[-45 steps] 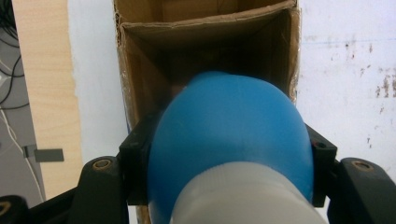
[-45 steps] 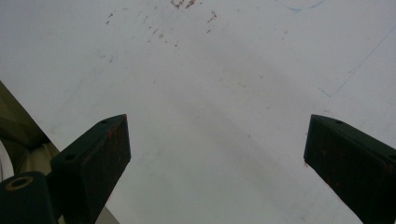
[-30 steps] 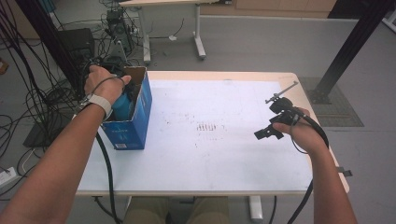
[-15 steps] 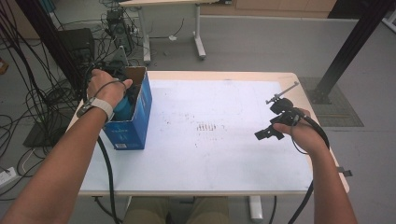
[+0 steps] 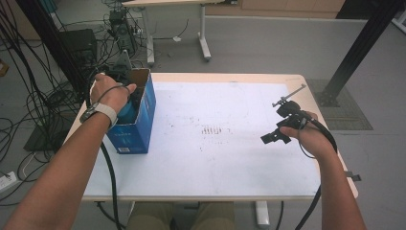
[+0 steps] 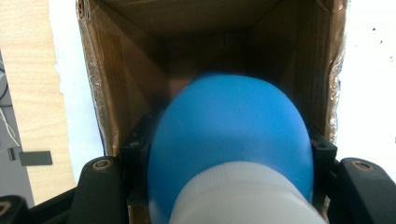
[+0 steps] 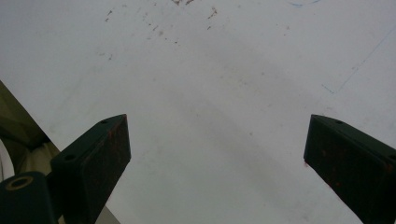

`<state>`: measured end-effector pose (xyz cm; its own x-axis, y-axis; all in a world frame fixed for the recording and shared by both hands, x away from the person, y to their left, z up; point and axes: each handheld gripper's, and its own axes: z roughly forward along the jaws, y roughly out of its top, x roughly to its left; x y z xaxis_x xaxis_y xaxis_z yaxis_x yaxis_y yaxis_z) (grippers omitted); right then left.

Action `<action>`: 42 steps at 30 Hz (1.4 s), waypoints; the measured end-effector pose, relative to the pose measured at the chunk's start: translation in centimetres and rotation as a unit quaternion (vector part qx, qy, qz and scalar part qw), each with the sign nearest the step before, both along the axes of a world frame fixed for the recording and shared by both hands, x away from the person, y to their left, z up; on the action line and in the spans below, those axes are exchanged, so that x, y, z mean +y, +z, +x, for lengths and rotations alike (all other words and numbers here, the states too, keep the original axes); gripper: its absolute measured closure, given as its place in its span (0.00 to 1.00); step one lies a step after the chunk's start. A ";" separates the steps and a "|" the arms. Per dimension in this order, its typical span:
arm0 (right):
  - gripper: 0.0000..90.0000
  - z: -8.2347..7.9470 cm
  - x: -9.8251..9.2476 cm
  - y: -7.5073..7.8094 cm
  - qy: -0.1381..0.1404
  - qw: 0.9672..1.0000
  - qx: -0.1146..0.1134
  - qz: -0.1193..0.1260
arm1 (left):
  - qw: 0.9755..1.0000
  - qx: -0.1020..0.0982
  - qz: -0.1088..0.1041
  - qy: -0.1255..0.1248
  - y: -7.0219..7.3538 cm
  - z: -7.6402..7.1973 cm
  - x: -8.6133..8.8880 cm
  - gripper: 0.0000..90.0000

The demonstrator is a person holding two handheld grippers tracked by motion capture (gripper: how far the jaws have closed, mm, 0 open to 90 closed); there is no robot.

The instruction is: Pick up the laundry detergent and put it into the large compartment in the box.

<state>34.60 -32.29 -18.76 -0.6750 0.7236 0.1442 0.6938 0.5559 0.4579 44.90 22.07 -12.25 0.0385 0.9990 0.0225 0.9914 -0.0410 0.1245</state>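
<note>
Blue bottle (image 6: 229, 140), rounded body, white cap toward the camera, sits in the mouth of the open cardboard box (image 5: 139, 115) at the table's (image 5: 230, 167) left edge; box is blue outside, brown inside. Left gripper (image 6: 229, 154) is at the box opening, its jaws clamped on either side of the bottle. Right gripper (image 5: 277, 132) hangs over the bare white tabletop at the right, jaws wide apart, holding nothing.

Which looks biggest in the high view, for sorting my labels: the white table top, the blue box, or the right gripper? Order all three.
1. White table top, by far.
2. Blue box, part hidden by the left hand.
3. Right gripper, clearly smallest; its jaws stand open.
</note>
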 end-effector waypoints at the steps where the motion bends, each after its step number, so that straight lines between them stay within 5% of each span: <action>1: 0.08 0.0 0.0 0.0 0.000 1.000 0.000 0.000 | 1.000 0.002 0.000 0.000 -0.1 0.1 0.0 0.42; 42: 0.08 0.0 0.1 -0.2 -0.001 1.000 0.002 -0.001 | 1.000 0.008 0.003 -0.003 -1.9 0.2 -0.2 0.42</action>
